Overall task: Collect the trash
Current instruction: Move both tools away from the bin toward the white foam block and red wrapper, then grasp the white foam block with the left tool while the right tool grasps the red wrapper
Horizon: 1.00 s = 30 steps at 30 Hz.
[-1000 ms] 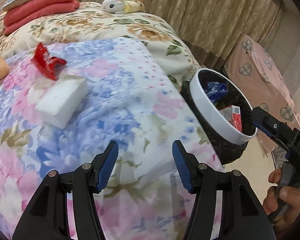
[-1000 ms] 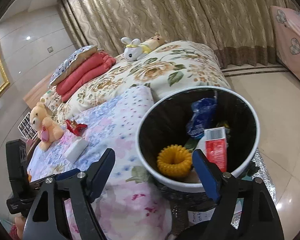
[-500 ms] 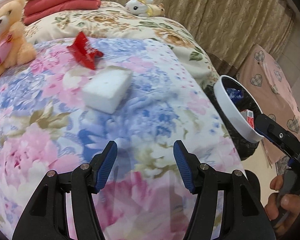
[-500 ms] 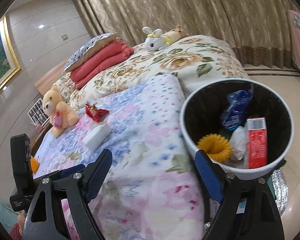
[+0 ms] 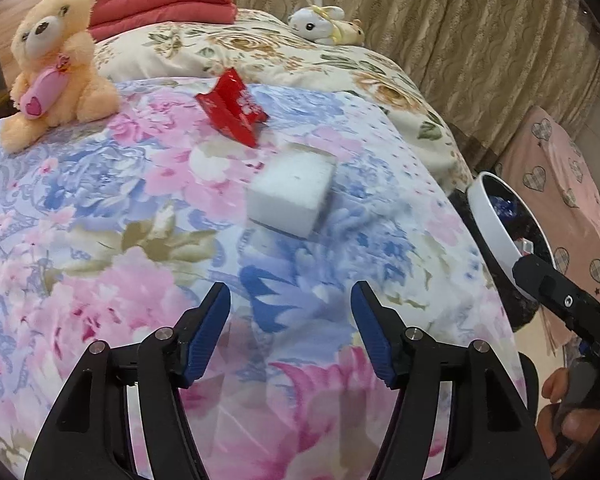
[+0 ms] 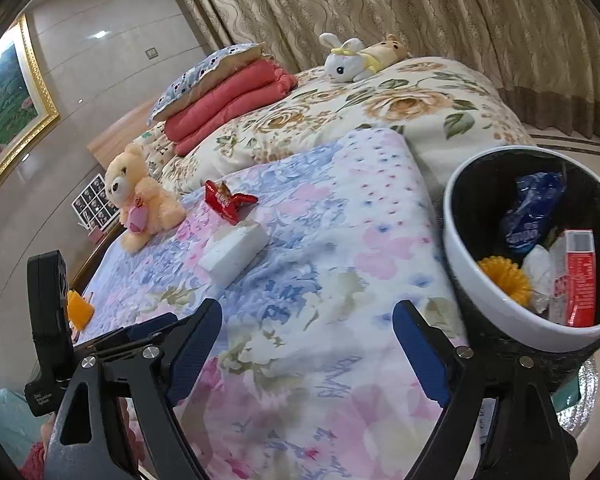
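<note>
A white foam block [image 5: 292, 192] lies on the flowered bedspread ahead of my left gripper [image 5: 290, 292], a short way beyond its blue pads. A crumpled red wrapper [image 5: 232, 108] lies just behind the block. The left jaws are opening with nothing between them. My right gripper [image 6: 308, 310] hovers over the bedspread, its jaws also opening and empty. From there the block [image 6: 234, 252] and wrapper [image 6: 228, 202] lie ahead to the left. The white-rimmed trash bin [image 6: 480, 296] stands beside the bed at the right and holds a yellow ring, a red box and a blue packet.
A teddy bear [image 5: 56, 60] sits at the left of the bed. A rabbit plush [image 6: 346, 62] and folded red quilts [image 6: 228, 100] lie at the far end. A small orange object [image 6: 78, 308] lies near the bed's left edge. Curtains hang behind.
Both views have swung left over the bed. The block and wrapper now sit nearer the middle, the bin has slid to the right edge, the teddy bear has come into view, and both jaws stand slightly wider.
</note>
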Available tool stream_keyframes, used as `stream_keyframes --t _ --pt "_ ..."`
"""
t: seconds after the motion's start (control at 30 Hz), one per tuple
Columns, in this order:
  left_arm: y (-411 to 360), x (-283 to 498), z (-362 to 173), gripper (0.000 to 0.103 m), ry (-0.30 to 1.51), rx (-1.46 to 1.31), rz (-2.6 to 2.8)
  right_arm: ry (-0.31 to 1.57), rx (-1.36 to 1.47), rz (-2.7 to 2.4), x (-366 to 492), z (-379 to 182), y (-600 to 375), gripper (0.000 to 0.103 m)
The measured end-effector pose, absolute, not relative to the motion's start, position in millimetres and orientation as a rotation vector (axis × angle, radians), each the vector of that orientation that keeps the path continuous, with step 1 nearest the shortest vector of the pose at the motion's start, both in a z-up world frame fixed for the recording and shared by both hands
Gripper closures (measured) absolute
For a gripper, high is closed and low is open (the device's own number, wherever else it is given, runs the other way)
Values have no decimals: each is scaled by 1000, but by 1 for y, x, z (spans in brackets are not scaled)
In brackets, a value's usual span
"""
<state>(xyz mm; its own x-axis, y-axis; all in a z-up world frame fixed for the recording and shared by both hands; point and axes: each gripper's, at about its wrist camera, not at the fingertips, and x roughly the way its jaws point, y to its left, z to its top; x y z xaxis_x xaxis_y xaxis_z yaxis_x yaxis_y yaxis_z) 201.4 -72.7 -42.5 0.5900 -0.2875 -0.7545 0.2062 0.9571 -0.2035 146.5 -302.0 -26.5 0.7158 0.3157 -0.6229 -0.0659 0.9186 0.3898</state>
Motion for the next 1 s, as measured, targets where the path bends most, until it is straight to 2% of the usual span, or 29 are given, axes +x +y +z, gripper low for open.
stream_keyframes --t 0.3,0.7,0.77,0.83,1.0 --pt "-68 225 -43 30 892 -78 -261 769 365 228 160 -34 -295 14" --pt "-100 261 -48 30 883 10 -274 774 377 217 172 -35 -302 14" --pt "-104 264 -51 34 888 30 -273 775 382 215 174 -36 -304 14" --pt "-108 266 -54 56 897 47 -275 775 384 212 175 -37 -305 14" --pt "-95 260 -50 59 862 24 -273 777 393 211 181 -39 -304 14"
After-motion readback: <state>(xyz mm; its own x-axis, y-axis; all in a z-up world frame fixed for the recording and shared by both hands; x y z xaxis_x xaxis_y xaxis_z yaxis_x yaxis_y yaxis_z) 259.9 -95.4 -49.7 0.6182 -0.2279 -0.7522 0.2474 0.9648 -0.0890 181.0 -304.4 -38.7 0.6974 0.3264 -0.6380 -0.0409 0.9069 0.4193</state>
